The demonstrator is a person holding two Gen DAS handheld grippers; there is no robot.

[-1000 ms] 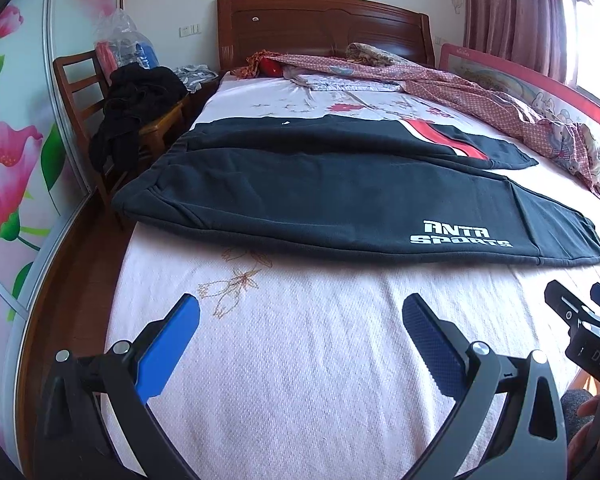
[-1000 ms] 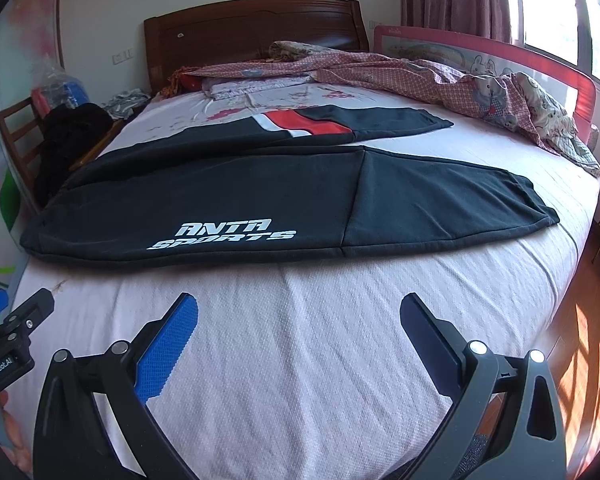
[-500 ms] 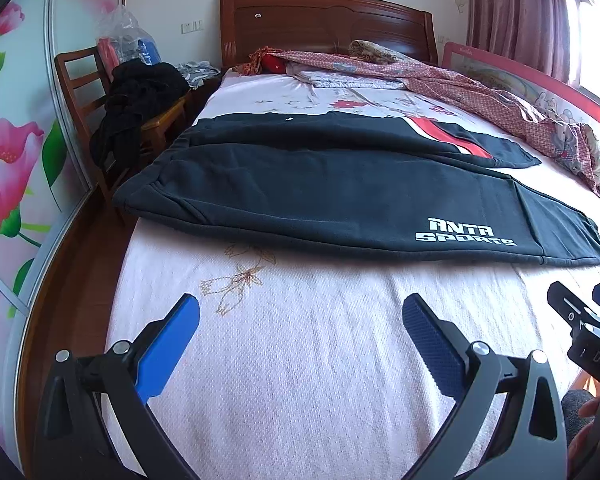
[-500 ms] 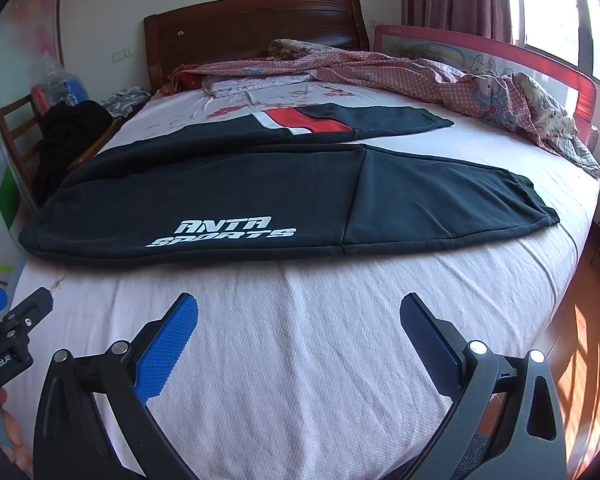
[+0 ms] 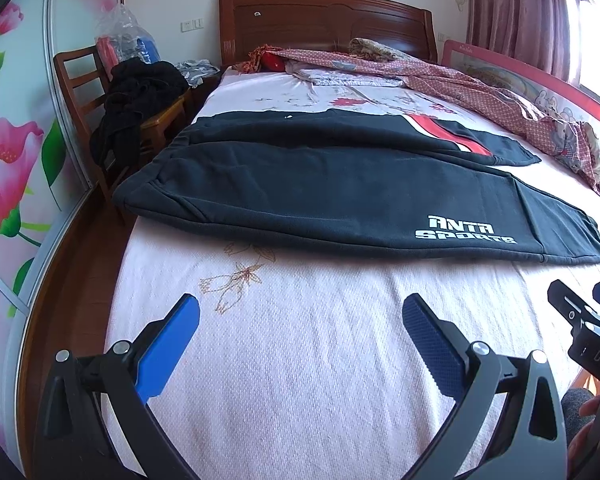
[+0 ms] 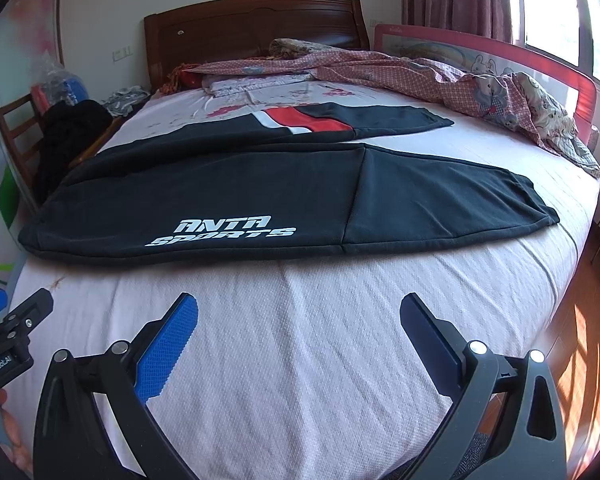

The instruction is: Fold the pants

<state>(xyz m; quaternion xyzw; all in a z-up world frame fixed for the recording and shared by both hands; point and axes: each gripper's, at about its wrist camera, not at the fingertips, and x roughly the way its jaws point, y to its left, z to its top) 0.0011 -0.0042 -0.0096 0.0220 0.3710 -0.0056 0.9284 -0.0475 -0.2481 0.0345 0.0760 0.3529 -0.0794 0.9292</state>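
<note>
Black pants [image 5: 340, 188] lie spread flat across the middle of a bed [image 5: 300, 360], waistband toward the left of the frame and leg cuffs toward the right. The near leg carries white "ANTA SPORTS" lettering [image 5: 464, 230]; the far leg shows a red and white stripe [image 5: 448, 136]. In the right wrist view the same pants [image 6: 260, 192] fill the middle band of the frame, with the lettering [image 6: 220, 232] at centre left.

The left tool [image 5: 300, 320] hovers over bare pink sheet at the bottom of its frame, its blue-padded fingers spread wide and holding nothing. The right tool [image 6: 298, 320] is likewise wide apart and empty, over the sheet in front of the pants. Neither touches the cloth. The right tool's tip [image 5: 580, 320] shows at the lower right edge of the left view.

Compared with a second ago, little differs: in the left view the pants sit slightly farther right and a touch higher, and both tools are as wide as before.

A wooden chair [image 5: 84, 92] draped with dark clothes stands at upper left; a rumpled checked quilt [image 5: 460, 84] lies at upper right by the headboard [image 5: 324, 16].
</note>
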